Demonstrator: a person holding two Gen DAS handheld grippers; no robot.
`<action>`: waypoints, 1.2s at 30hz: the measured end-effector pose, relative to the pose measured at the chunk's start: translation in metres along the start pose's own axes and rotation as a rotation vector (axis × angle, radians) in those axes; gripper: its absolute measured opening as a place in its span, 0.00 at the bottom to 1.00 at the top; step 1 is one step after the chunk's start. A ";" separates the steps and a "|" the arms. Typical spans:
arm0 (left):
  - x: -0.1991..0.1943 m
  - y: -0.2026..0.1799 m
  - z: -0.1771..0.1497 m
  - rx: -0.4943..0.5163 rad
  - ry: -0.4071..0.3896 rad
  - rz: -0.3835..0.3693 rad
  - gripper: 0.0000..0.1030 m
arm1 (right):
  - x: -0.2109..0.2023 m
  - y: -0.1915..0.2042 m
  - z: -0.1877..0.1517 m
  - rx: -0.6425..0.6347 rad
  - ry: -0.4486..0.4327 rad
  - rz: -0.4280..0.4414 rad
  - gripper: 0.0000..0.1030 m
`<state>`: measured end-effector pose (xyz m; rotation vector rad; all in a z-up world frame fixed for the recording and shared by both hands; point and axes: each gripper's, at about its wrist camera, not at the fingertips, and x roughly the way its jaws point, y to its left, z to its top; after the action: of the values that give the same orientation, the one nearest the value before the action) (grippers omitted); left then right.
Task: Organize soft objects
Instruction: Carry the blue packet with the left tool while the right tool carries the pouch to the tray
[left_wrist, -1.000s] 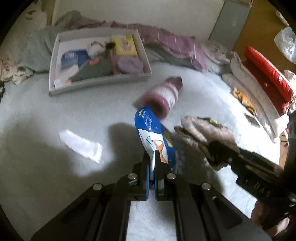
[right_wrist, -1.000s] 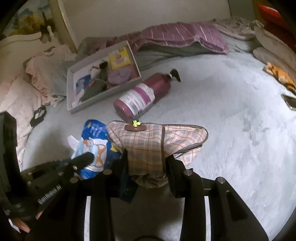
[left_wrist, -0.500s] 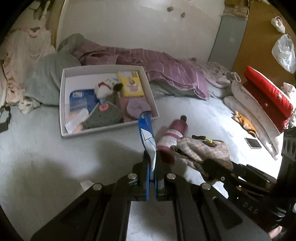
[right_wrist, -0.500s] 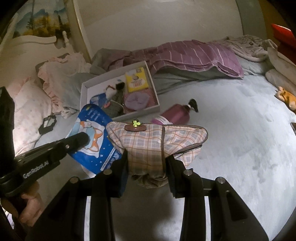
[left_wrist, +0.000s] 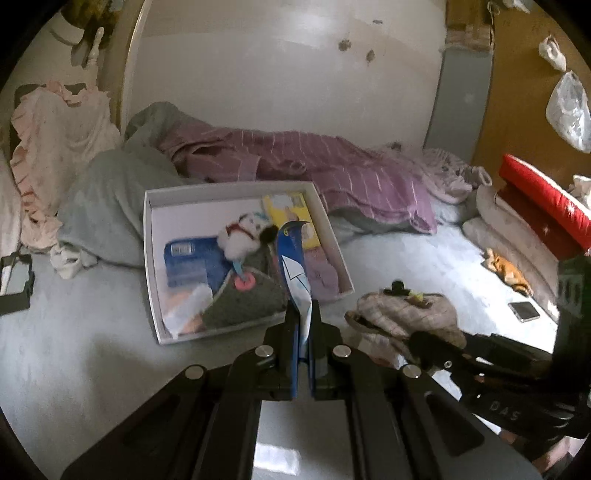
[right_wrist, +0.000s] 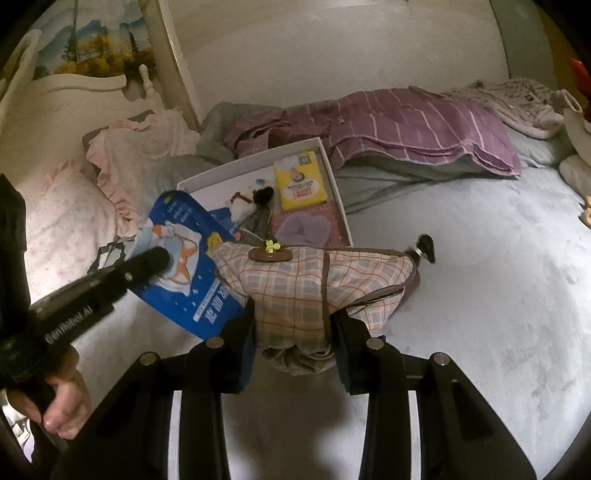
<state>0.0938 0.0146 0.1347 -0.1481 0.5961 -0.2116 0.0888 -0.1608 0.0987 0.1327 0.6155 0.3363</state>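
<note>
The left gripper (left_wrist: 303, 325) has its fingers pinched tight on the blue packet (right_wrist: 192, 269), edge-on before the white box (left_wrist: 151, 258); the right gripper (right_wrist: 293, 325) clamps the plaid pouch (right_wrist: 314, 284), hiding most of the pump bottle (right_wrist: 424, 247) on the bed (right_wrist: 498, 277)

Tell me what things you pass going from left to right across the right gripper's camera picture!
Hand holding the left gripper → blue fox packet → plaid pouch pinched in the right gripper → black pump top of the bottle → bare grey bedspread.
</note>
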 end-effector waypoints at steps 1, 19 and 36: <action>0.002 0.005 0.004 -0.003 -0.006 -0.009 0.02 | 0.005 0.001 0.003 -0.003 0.004 0.003 0.37; 0.061 0.077 0.057 -0.003 -0.073 0.155 0.02 | 0.076 0.005 0.067 0.029 -0.012 0.016 0.37; 0.144 0.116 0.059 -0.104 -0.001 0.502 0.02 | 0.099 0.015 0.077 0.006 -0.027 -0.017 0.37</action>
<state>0.2611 0.0973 0.0818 -0.0951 0.6253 0.3065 0.2056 -0.1143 0.1106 0.1379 0.5906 0.3161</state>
